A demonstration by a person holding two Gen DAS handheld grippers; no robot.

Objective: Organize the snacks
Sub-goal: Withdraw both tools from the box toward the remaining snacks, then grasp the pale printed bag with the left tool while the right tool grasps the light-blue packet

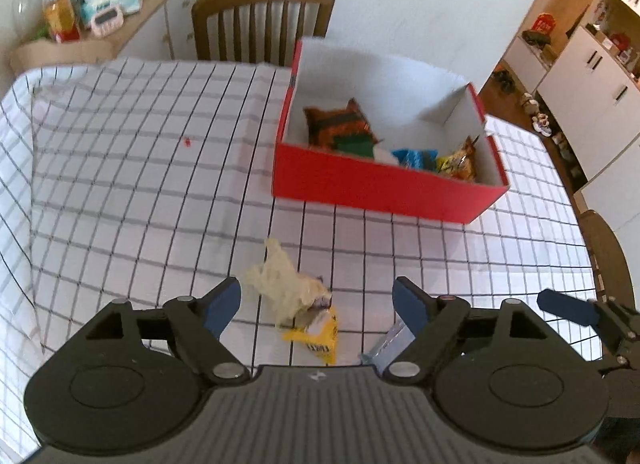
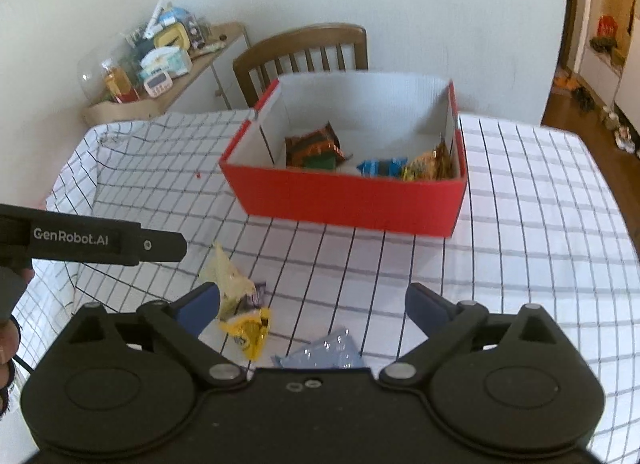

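A red box (image 1: 384, 191) (image 2: 348, 199) with a white inside stands on the checked tablecloth and holds an orange-green packet (image 1: 340, 123) (image 2: 314, 143), a blue packet (image 1: 414, 157) (image 2: 378, 167) and a yellow-brown packet (image 1: 460, 163) (image 2: 430, 163). Loose on the cloth near me lie a pale crumpled wrapper (image 1: 282, 284) (image 2: 226, 280), a yellow packet (image 1: 316, 336) (image 2: 250, 330) and a silvery blue packet (image 1: 386, 344) (image 2: 324, 352). My left gripper (image 1: 316, 304) is open above the pale wrapper and yellow packet. My right gripper (image 2: 314, 308) is open above the silvery packet.
A wooden chair (image 1: 264, 19) (image 2: 304, 51) stands behind the table. A side cabinet (image 1: 104, 39) (image 2: 168, 99) carries clutter at the back left. The right gripper's finger (image 1: 568, 308) shows at the left view's right edge. The left gripper's body (image 2: 100, 242) crosses the right view's left.
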